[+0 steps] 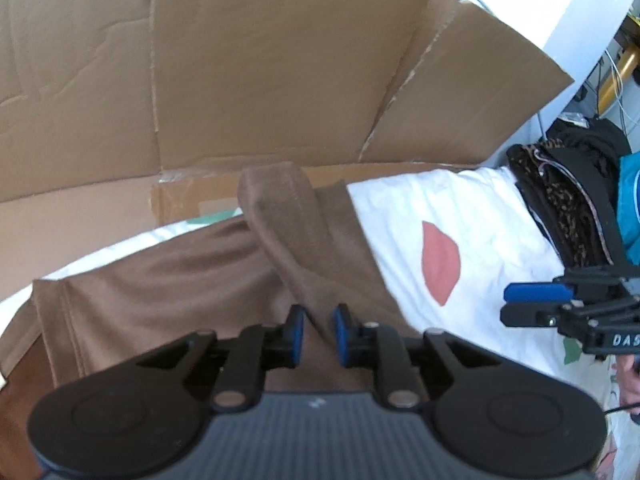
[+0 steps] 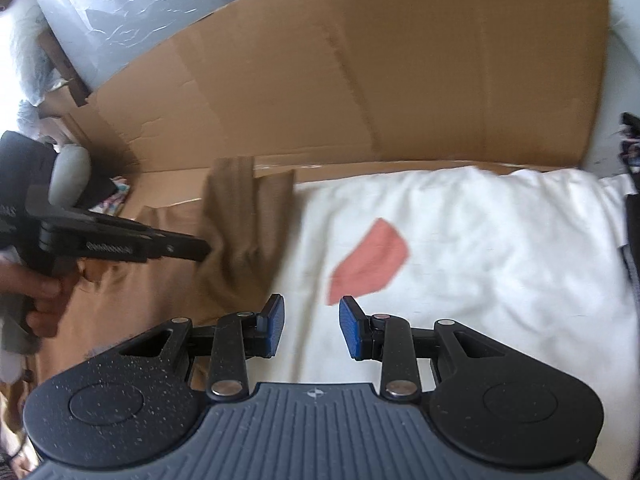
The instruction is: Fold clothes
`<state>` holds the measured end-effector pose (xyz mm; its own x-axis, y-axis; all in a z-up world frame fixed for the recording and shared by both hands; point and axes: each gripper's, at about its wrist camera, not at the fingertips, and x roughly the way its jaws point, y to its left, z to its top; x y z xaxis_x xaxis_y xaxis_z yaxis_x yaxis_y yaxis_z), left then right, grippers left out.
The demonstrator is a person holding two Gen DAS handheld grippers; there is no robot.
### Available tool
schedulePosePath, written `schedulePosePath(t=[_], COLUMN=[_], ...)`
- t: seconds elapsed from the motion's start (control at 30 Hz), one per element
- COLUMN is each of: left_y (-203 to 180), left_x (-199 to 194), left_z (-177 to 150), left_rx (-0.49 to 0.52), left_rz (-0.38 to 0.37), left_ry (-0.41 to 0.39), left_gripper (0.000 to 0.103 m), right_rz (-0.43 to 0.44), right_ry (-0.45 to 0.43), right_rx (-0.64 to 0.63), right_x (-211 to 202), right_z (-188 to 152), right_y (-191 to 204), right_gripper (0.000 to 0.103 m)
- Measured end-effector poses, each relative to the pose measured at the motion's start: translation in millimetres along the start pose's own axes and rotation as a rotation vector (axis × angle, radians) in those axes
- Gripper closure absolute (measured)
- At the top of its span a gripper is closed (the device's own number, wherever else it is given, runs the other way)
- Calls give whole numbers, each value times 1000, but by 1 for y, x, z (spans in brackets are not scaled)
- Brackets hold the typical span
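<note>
The left gripper [image 1: 318, 336] has its jaws slightly apart, a fold of the brown garment [image 1: 168, 280] passing between the blue pads [image 1: 340, 336] without being squeezed, and one sleeve [image 1: 288, 216] lies doubled back over the body of the cloth. The right gripper [image 2: 308, 328] stands spread and empty over the white sheet [image 2: 480, 260] near its pink patch [image 2: 368, 260], just beside the garment's edge. Behind both stands a flattened cardboard box [image 1: 240, 80], and dark clothes [image 1: 568, 192] are piled at the sheet's right end.
</note>
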<state>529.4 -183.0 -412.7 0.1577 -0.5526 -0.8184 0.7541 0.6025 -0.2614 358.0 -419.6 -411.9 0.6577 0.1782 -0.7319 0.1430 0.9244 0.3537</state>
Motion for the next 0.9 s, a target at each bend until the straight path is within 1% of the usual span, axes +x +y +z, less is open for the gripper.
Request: schedulePosePath(t=[0.2,0.37,0.43,0.47,0.67,0.8,0.9], left_y=[18,31,34,36,38,38,39], left_x=[-10,-17,-18,-18,-21,-21,-22], left_z=[-14,-23,-25,-25,-27,-29,-30], left_rx=[-10,-23,-29,-31,-12,-6,-4], left_rz=[-5,-10,-12,-13,-13,-12,-16], left_ry=[-3,-14,-14,-13,-19,-21,-22], left_gripper=[85,84,84,84,84,83,83], right_rz=[10,25,32,39,40,36,33], right_ry=[27,53,67,71,111,109,107], right_rx=[-2,23,38,47,58,40,23], right_x=[23,37,43,46,64,70,70], right_z=[2,0,0,-1,-5,-8,-9], right_y=[14,20,19,19,24,28,30], right_gripper=[66,65,59,59,58,54,54])
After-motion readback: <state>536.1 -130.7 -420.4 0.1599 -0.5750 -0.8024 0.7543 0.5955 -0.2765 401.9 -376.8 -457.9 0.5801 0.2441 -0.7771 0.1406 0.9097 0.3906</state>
